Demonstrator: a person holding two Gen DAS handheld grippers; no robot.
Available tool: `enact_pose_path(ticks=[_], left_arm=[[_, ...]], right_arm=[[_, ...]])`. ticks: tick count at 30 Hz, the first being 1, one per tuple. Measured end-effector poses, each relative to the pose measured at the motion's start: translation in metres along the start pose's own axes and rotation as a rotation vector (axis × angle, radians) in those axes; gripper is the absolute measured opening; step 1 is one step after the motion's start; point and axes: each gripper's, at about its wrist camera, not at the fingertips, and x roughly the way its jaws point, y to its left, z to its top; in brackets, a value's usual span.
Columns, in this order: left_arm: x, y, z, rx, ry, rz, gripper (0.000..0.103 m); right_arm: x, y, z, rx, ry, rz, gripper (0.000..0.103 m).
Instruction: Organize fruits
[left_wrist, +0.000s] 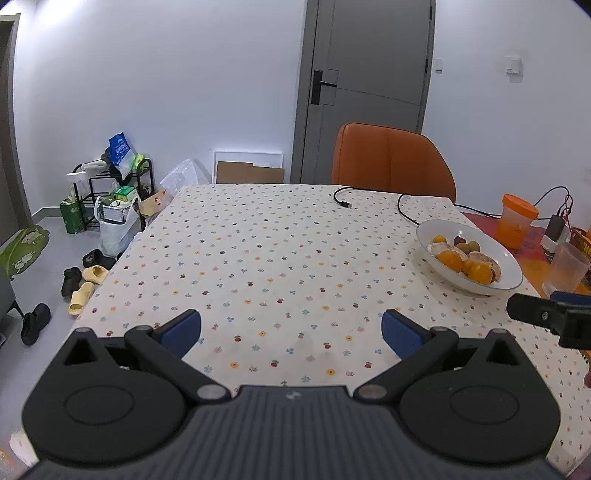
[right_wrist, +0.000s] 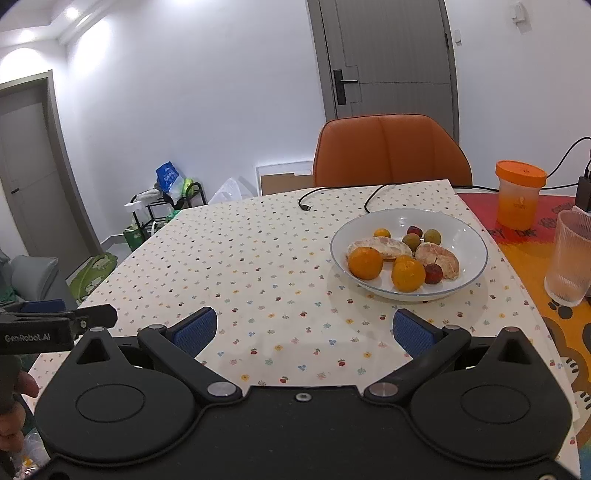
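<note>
Left hand-held gripper (left_wrist: 291, 330): nearest in the left wrist view, jaws spread wide, holding nothing, poised over bare patterned cloth on the bench (left_wrist: 258, 258).
Right hand-held gripper (right_wrist: 304, 332): jaws equally wide, also holding nothing, with the bowl just beyond its right finger.
Bowl (right_wrist: 469, 236): white, shallow, blue-rimmed, on the right part of the bench; all the fruit lies inside it.
Mandarins (right_wrist: 365, 263): two whole ones at the near side of the bowl; probably firm-skinned but soft under pressure, best taken across the widest part with a gentle squeeze.
Peeled citrus pieces (right_wrist: 380, 246): two, mid-bowl, touching the mandarins; likely soft, moist and easy to tear, so grip lightly at the thick middle.
Small round fruits (right_wrist: 433, 273): red and greenish, toward the far side and one near; light, smooth, liable to roll or slip out.
Farther right: ribbed glass (right_wrist: 570, 258), orange-lidded jar (right_wrist: 520, 195).
Far edge: black cable (right_wrist: 332, 194), orange chair (right_wrist: 391, 151).
</note>
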Motion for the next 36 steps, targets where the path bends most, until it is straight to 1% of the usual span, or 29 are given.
enact_pose_path(ticks=[36], left_arm=[[0.0014, 0.0007, -0.0022, -0.006, 0.011, -0.003, 0.103]], right_arm=[[0.0003, -0.0010, 0.0002, -0.005, -0.002, 0.000, 0.103]])
